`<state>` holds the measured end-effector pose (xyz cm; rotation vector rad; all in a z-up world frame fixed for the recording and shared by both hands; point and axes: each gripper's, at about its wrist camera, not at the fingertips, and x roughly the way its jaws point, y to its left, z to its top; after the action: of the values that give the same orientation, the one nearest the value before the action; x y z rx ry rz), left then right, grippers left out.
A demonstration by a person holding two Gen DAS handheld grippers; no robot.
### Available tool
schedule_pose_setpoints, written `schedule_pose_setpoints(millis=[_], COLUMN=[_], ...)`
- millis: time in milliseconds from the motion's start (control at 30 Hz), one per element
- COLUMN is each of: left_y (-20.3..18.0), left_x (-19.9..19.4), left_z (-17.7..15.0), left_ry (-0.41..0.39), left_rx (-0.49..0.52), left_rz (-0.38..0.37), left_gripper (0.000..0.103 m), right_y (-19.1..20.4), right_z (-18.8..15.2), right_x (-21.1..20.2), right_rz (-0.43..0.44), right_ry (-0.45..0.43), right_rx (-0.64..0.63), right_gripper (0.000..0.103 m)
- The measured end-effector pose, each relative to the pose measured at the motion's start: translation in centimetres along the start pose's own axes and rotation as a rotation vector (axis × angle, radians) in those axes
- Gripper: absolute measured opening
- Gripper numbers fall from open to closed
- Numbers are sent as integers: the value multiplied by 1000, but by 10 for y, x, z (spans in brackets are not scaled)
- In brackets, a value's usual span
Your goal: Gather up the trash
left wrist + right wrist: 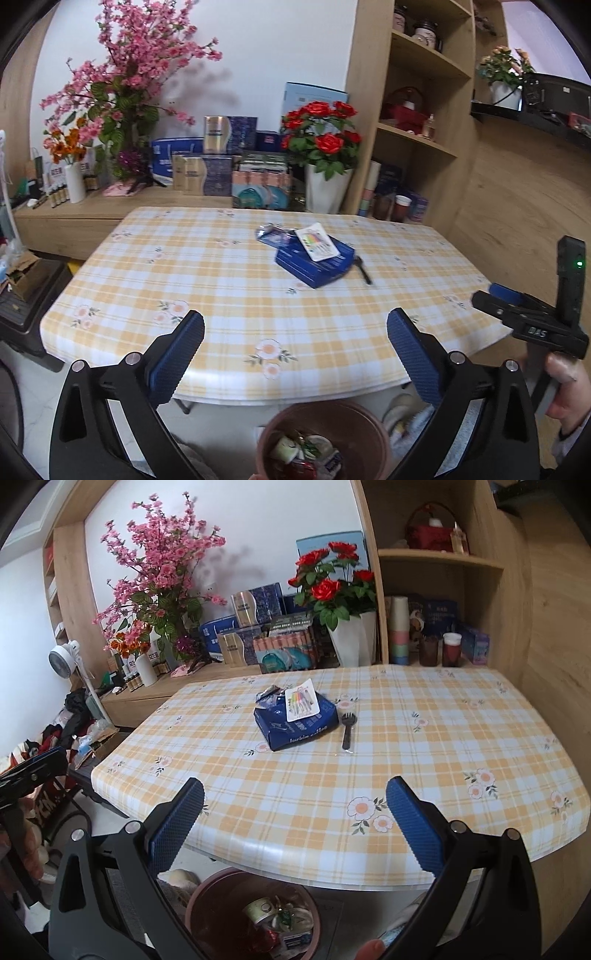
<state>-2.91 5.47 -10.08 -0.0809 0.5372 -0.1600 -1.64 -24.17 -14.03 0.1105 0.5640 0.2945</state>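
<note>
On the checked tablecloth [221,280] lies a blue paper bag [314,264] with a white printed card [318,243] on top of it. A crumpled shiny wrapper [270,234] sits just behind the bag, and a black plastic fork [364,272] lies at its right side. My left gripper [295,321] hovers open and empty over the near table edge. My right gripper [295,790] is also open and empty, short of the bag [299,723] and fork [347,731]. A brown bin [364,432] below the table edge holds cups and wrappers.
Behind the table a low wooden sideboard [110,210] carries flower vases, boxes and small bottles. A wooden shelf unit [424,147] with stacked cups stands at the back right. Bags, boxes and a white fan [62,657] crowd the floor at the left.
</note>
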Motion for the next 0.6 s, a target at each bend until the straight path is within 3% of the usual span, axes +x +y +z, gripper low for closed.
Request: schedule_pose_setpoints(millis=[300,600], left_y=[10,12], left_x=[15,33], left_z=[20,31], left_ry=[-42,-40], left_rx=[18,29], left_rz=[108,126], left_gripper=[97,97], right_y=[-11,-27], right_z=[16,25], right_x=[2,6], right_rz=[-47,-72], right_ry=[-12,-35], right_rx=[0,25], right_gripper=[97,97])
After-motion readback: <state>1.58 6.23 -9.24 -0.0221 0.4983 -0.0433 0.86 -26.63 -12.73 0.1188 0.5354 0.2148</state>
